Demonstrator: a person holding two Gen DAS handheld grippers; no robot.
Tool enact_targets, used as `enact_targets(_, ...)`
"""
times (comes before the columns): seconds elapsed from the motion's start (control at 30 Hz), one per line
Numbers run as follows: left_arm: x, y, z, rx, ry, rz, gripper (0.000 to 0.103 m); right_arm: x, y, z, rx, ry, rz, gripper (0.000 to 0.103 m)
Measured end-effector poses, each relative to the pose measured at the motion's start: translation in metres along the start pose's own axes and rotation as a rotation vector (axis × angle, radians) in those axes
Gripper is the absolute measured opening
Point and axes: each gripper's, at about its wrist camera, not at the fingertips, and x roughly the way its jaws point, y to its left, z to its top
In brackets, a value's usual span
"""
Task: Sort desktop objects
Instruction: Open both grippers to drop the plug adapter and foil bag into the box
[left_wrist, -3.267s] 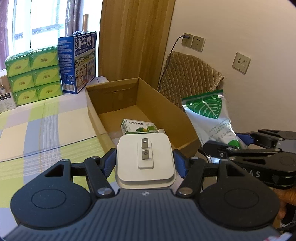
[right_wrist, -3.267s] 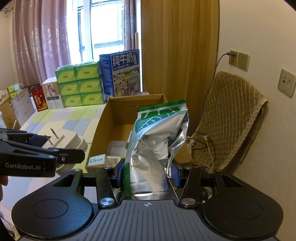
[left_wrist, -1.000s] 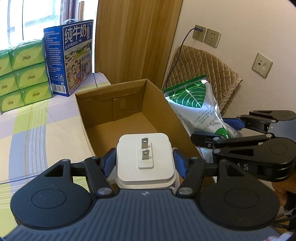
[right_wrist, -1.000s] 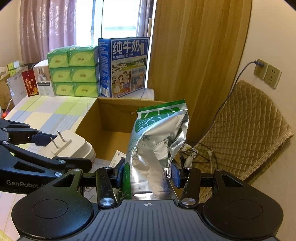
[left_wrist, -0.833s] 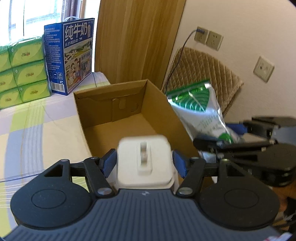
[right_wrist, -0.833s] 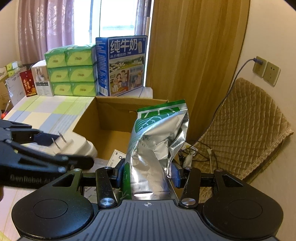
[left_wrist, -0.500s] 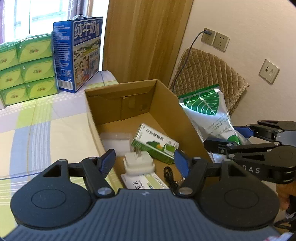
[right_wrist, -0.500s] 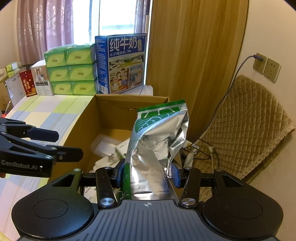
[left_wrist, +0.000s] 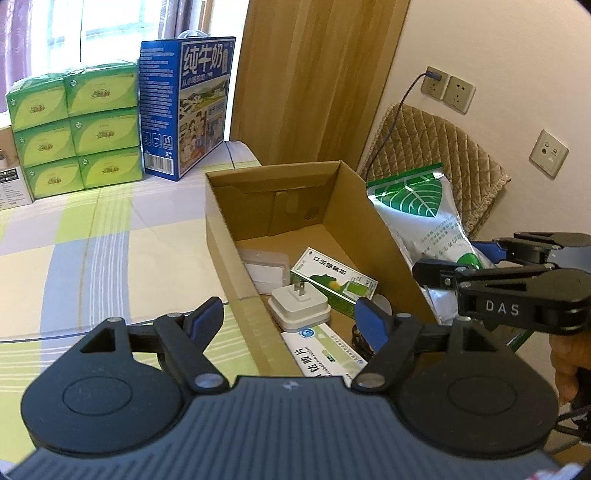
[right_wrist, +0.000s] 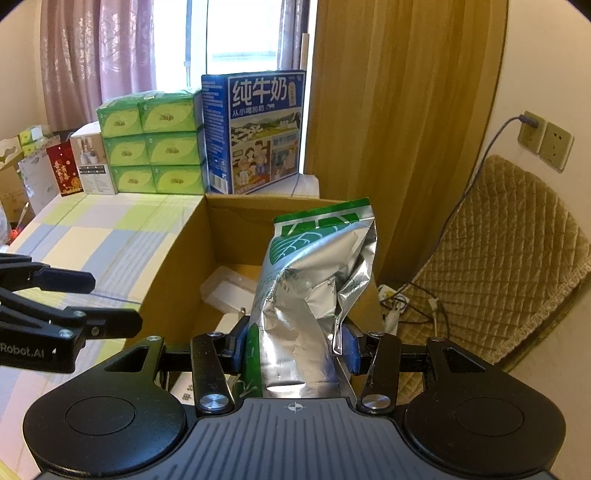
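Observation:
An open cardboard box (left_wrist: 373, 225) (right_wrist: 173, 266) stands on the checked table. Inside lie a white plug adapter (left_wrist: 298, 307) with its prongs up, a green medicine box (left_wrist: 332, 282), a clear plastic case (left_wrist: 264, 264) and a white-green leaflet box (left_wrist: 323, 354). My left gripper (left_wrist: 291, 317) hangs open over the box's near left wall, nothing between its fingers. My right gripper (right_wrist: 293, 341) is shut on a silver and green foil bag (right_wrist: 314, 295) (left_wrist: 421, 218), held upright over the box's right side. From the left wrist view the right gripper (left_wrist: 476, 262) shows at right.
A blue milk carton (left_wrist: 184, 103) (right_wrist: 255, 133) and stacked green tissue packs (left_wrist: 74, 125) (right_wrist: 151, 147) stand at the table's far edge. A quilted chair (right_wrist: 498, 258) with cables, wall sockets (left_wrist: 447, 88) and a wooden panel (right_wrist: 399, 110) lie beyond the box.
My left gripper opened and let the white plug adapter drop into the box, where it now lies; the gripper has drawn back a little. The right gripper still holds the foil bag.

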Motion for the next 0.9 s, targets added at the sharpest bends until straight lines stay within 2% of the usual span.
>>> enact_targets(0.03,-0.001,0.001,0.0,0.004,-0.002,0.005,0.078,0.001,0.001,0.001,0.001,-0.012,0.007,0.048)
enact_targets(0.1,-0.004,0.003,-0.001,0.014,-0.009,0.02,0.082,0.001,-0.002,0.003,0.025,-0.037,0.009,0.076)
enact_targets(0.13,-0.005,0.004,-0.002,0.017,-0.013,0.028,0.084,-0.001,-0.004,0.003,0.044,-0.056,0.004,0.079)
enact_targets(0.33,-0.014,0.011,-0.009,0.011,-0.026,0.051,0.093,-0.014,-0.013,-0.002,0.087,-0.067,-0.015,0.081)
enact_targets(0.47,-0.021,0.01,-0.015,0.01,-0.036,0.066,0.101,-0.025,-0.015,-0.015,0.098,-0.058,-0.03,0.088)
enact_targets(0.63,-0.034,0.006,-0.022,0.011,-0.05,0.084,0.101,-0.042,-0.014,-0.03,0.115,-0.038,-0.03,0.091)
enact_targets(0.7,-0.041,0.004,-0.025,0.006,-0.052,0.084,0.102,-0.049,-0.011,-0.035,0.111,-0.032,-0.032,0.097)
enact_targets(0.8,-0.051,-0.001,-0.03,0.002,-0.046,0.095,0.102,-0.06,-0.005,-0.042,0.104,-0.022,-0.036,0.1)
enact_targets(0.9,-0.063,-0.006,-0.035,-0.004,-0.051,0.101,0.102,-0.071,0.002,-0.048,0.1,-0.012,-0.036,0.101)
